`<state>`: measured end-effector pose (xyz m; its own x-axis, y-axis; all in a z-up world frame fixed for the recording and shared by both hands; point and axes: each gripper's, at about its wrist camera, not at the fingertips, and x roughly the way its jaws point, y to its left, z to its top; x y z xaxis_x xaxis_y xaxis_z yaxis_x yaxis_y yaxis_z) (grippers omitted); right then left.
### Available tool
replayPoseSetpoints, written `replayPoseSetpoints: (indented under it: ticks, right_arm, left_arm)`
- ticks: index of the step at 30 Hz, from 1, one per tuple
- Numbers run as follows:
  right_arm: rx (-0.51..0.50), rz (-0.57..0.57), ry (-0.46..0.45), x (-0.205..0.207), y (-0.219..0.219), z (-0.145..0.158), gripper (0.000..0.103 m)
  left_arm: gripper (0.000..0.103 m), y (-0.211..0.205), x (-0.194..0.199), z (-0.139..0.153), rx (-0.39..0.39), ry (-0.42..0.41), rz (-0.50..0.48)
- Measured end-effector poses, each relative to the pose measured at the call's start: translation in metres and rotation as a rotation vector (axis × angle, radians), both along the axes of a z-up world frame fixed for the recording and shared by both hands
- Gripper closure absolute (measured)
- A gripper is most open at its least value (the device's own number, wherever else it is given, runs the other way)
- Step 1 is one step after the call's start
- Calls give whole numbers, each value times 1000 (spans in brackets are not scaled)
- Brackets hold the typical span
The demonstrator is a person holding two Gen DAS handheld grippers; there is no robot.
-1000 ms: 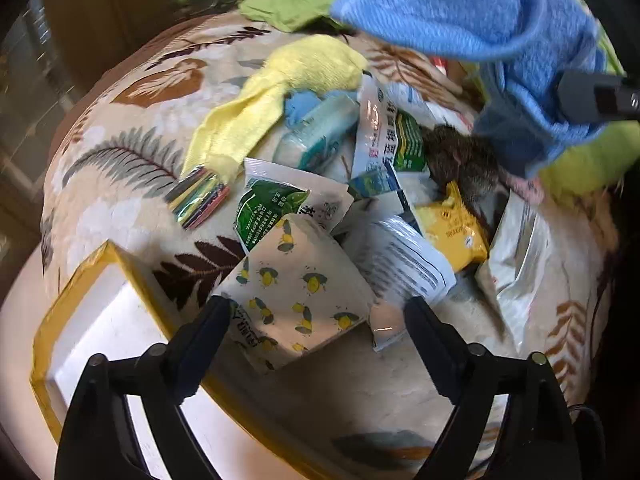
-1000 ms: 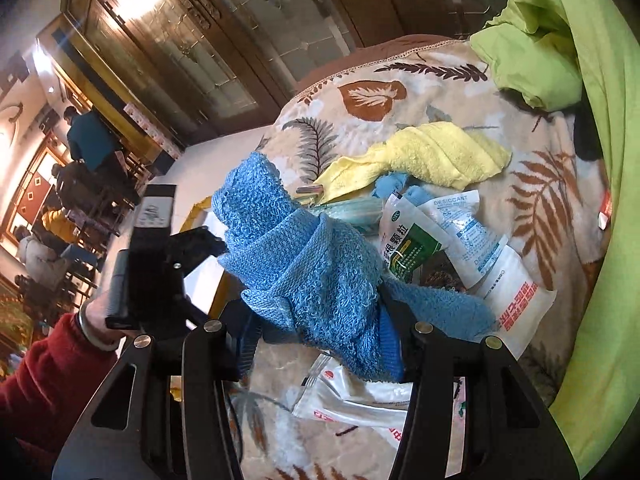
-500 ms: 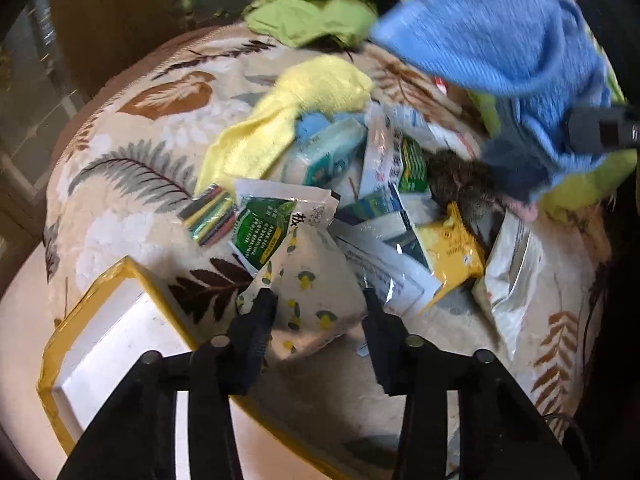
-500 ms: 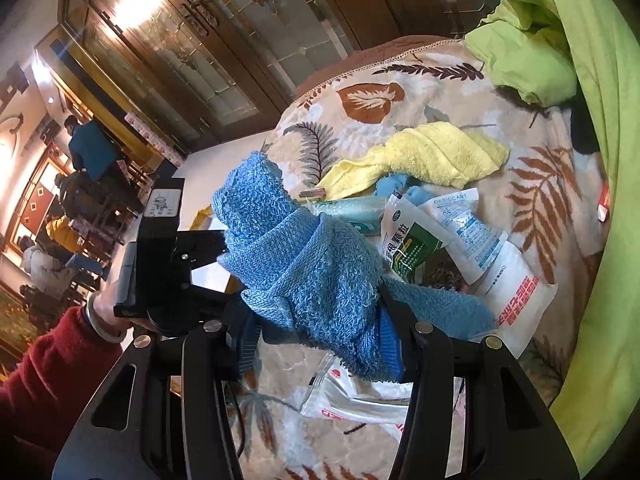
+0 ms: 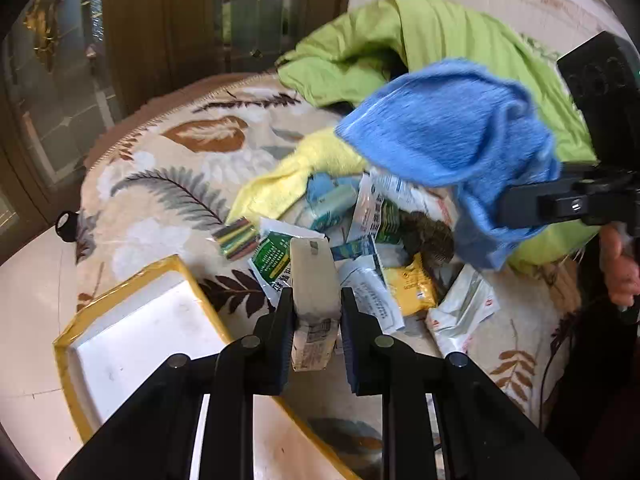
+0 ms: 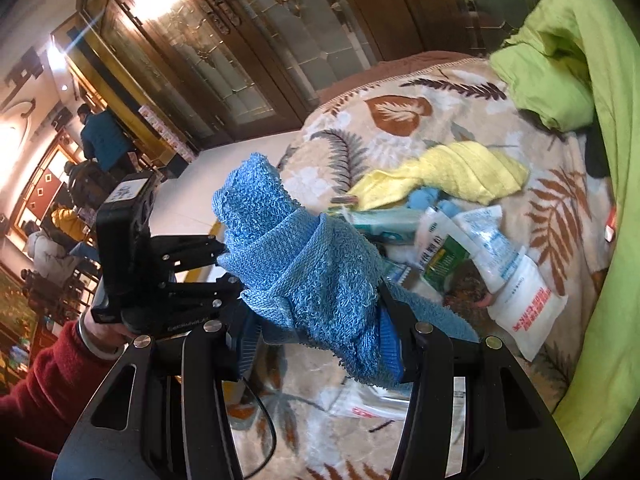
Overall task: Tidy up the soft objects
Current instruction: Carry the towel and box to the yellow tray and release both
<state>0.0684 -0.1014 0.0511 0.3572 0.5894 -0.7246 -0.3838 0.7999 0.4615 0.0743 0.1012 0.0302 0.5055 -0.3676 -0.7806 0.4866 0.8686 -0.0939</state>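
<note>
My left gripper point(image 5: 316, 300) is shut on a soft pale packet point(image 5: 312, 272), which stands edge-on between the pads, lifted off the pile. My right gripper point(image 6: 320, 320) is shut on a bunched blue towel point(image 6: 304, 264) held above the bed. In the left wrist view that blue towel point(image 5: 448, 132) hangs at the upper right from the right gripper's fingers point(image 5: 560, 204). A yellow towel point(image 5: 304, 168) lies behind a heap of sachets and packets point(image 5: 376, 240). A white tray with a yellow rim point(image 5: 116, 302) sits just left of my left gripper.
A leaf-patterned blanket point(image 5: 168, 168) covers the bed. A green quilt point(image 5: 400, 40) is piled at the back and right. Dark wood-and-glass doors point(image 6: 240, 60) stand behind, and people point(image 6: 100, 136) are far off to the left. A red-sleeved arm point(image 6: 48, 380) holds the left gripper.
The left jaws closed from wide open onto the lemon-patterned packet and lifted it, turning it edge-on. The right gripper kept its grip on the blue towel and rose slightly.
</note>
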Motion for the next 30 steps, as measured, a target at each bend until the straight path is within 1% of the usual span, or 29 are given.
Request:
replayPoseSetpoints:
  ticks: [5,7,9,12,14,16,19,22,25,27,28,29,30]
  right_arm:
    - [42,37,14,4,24,11,53]
    - [73,63,27,7,40,15,53]
    - [106,94,36,11,61,20,53]
    - [165,145,78,20,100,21,53]
    - [208,167,140,30,129,13,53]
    - [236,158,208,40,152,-2,53]
    - [295,112,350,54,178,-37,53]
    - [314,42,457,62,193,-73,53]
    - [249,-6,495,63,203,-101,53]
    - [227,-36,509,64,205,-113,53]
    - [218,-52,515,64,205,-120,53]
    - [205,-69,498,65,204,-122,52]
    - [210,-78,475,65,204,-121,48]
  left_arm:
    - [83,30,-17,23,-8,-39,99]
    - [83,51,-24,32,15,-44,166]
    - [83,69,-27,34,40,-41,239]
    - [83,97,-30,31,84,-14,354]
    - [83,114,-28,23,107,16,434]
    - [82,130,-23,12,134,47,529]
    - [82,142,-15,-4,145,76,626]
    - [82,141,-6,-19,147,91,653]
    - [79,137,3,-29,158,101,675]
    - [79,138,5,-33,183,96,699]
    - [79,139,7,-35,182,101,709]
    - [78,141,3,-35,169,108,713]
    - [75,144,4,-37,160,121,719]
